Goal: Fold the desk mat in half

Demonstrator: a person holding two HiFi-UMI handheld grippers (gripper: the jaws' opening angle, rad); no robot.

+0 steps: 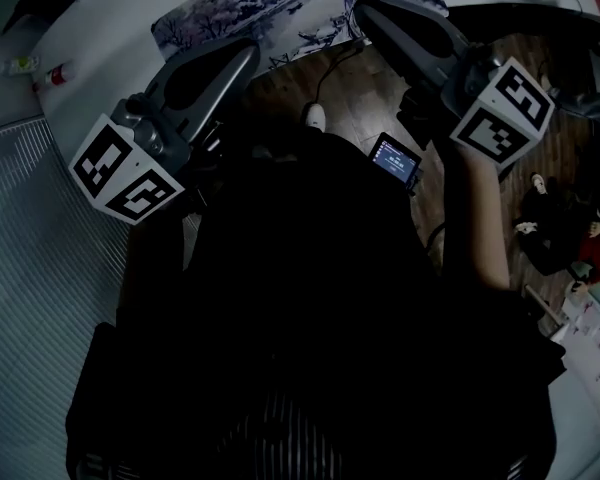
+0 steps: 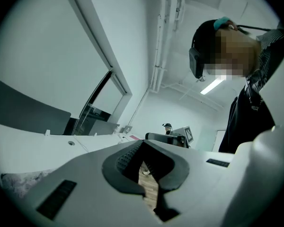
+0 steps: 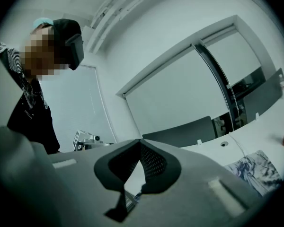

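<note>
Some desk mat [image 1: 270,13] hidden; top cropped.

blue, white and grey
the desk mat [image 1: 270,13] has blue and white drawings, the table [image 1: 110,38] is white, and the grey left gripper [image 1: 242,60] and right gripper [image 1: 372,13] show black-and-white squares.

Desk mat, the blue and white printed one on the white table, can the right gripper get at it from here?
Probably yes: the right gripper hangs by the blue and white printed desk mat with nothing between, though its jaws are shut and empty.
</note>
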